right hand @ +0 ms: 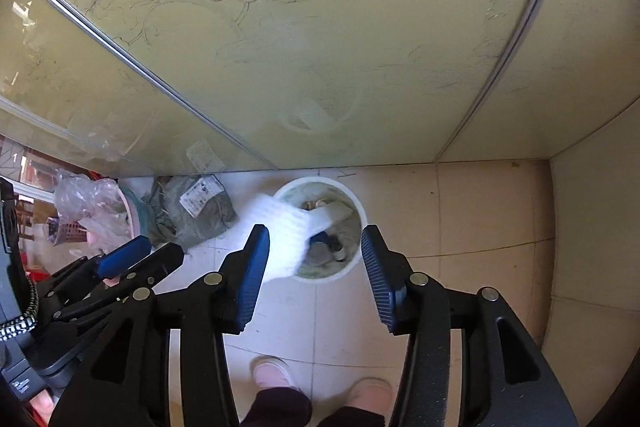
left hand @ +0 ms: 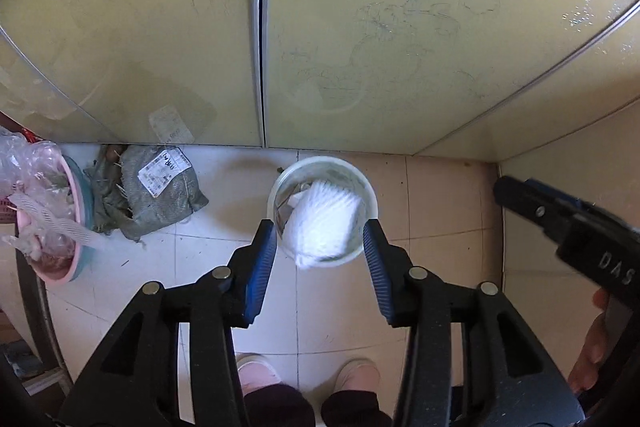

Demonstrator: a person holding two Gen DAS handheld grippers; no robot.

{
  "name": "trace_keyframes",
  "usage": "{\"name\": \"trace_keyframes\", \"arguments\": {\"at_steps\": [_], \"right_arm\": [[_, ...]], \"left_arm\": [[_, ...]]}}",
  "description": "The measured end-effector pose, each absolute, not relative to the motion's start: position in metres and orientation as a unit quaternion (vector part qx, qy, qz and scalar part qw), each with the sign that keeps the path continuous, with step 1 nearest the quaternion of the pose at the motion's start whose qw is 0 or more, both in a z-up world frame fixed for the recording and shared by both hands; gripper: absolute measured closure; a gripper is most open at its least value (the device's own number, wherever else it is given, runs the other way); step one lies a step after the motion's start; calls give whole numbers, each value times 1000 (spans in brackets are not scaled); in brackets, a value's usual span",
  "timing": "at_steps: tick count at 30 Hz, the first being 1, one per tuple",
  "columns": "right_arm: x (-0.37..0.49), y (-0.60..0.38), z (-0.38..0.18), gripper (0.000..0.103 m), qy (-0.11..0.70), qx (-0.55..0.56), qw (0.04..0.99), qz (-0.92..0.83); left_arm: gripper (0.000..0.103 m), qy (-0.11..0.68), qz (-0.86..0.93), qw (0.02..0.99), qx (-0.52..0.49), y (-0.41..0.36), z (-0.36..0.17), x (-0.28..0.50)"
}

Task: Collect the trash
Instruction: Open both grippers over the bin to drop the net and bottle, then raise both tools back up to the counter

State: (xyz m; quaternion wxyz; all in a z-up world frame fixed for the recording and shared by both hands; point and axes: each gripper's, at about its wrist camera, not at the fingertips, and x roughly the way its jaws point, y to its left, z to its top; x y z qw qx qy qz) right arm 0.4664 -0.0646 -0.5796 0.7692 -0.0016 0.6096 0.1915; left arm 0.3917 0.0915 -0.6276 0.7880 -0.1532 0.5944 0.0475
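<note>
A white ribbed piece of trash [left hand: 322, 223] is blurred in mid-air over a round white bin [left hand: 370, 195] on the tiled floor. In the right wrist view the white piece [right hand: 288, 231] hangs over the bin's left rim [right hand: 356, 211], with other rubbish inside. My left gripper [left hand: 320, 247] is open and empty above the bin. My right gripper [right hand: 316, 251] is open and empty above it too. The left gripper also shows in the right wrist view [right hand: 140, 257], and the right gripper shows at the right edge of the left wrist view [left hand: 560, 219].
A grey woven sack with a label [left hand: 160, 189] lies left of the bin. A pink basin with plastic bags [left hand: 48, 211] sits further left. Glass sliding doors [left hand: 360, 27] with etched flowers stand behind. A wall [right hand: 592, 227] closes the right. My pink slippers [left hand: 256, 373] are below.
</note>
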Motion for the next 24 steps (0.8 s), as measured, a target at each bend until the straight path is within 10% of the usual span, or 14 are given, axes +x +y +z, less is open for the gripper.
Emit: {"name": "trace_keyframes", "arguments": {"at_steps": [24], "right_arm": [[403, -80, -245, 59, 480, 1, 856, 195]], "left_arm": [[52, 441, 18, 894, -79, 111, -245, 330]]}}
